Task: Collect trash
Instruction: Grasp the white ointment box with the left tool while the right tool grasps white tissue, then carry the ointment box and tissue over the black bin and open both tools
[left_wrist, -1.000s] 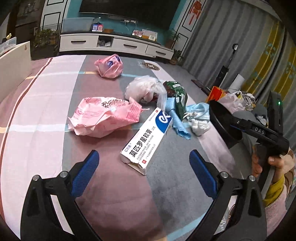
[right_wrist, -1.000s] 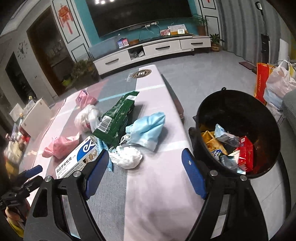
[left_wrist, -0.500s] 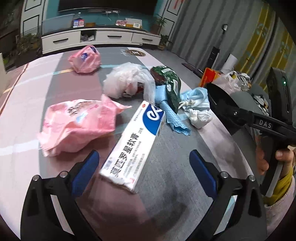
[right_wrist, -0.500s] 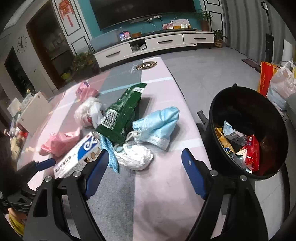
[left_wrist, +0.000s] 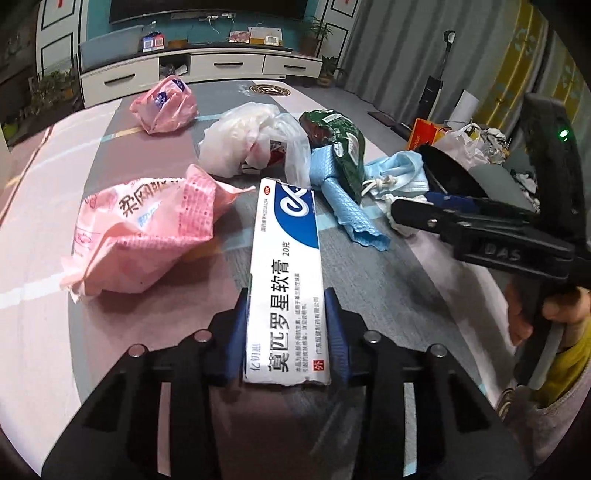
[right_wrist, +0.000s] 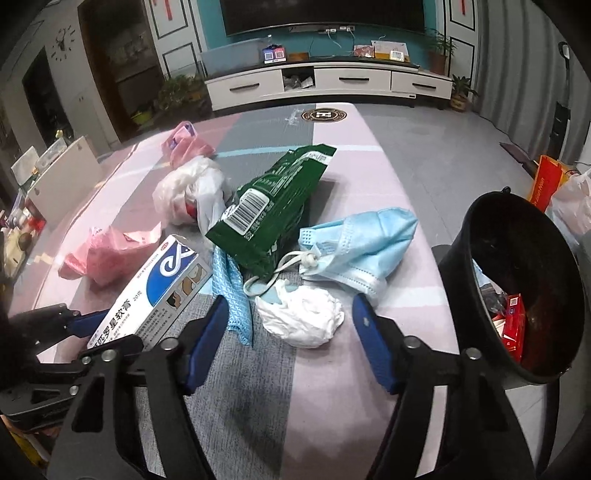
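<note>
Left wrist view: left gripper (left_wrist: 286, 328) closing on the ointment box (left_wrist: 286, 280) (squeeze squarely); right gripper (right_wrist: 291, 332), closing, brackets the white wad (right_wrist: 301, 319).

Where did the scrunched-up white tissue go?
In the right wrist view the white tissue lies on the mat between the right tool's closing fingers, just below the blue face mask.

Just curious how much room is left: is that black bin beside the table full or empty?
Partly filled: the black plastic bin shows red and other wrappers low inside, bare dark wall above.
</note>
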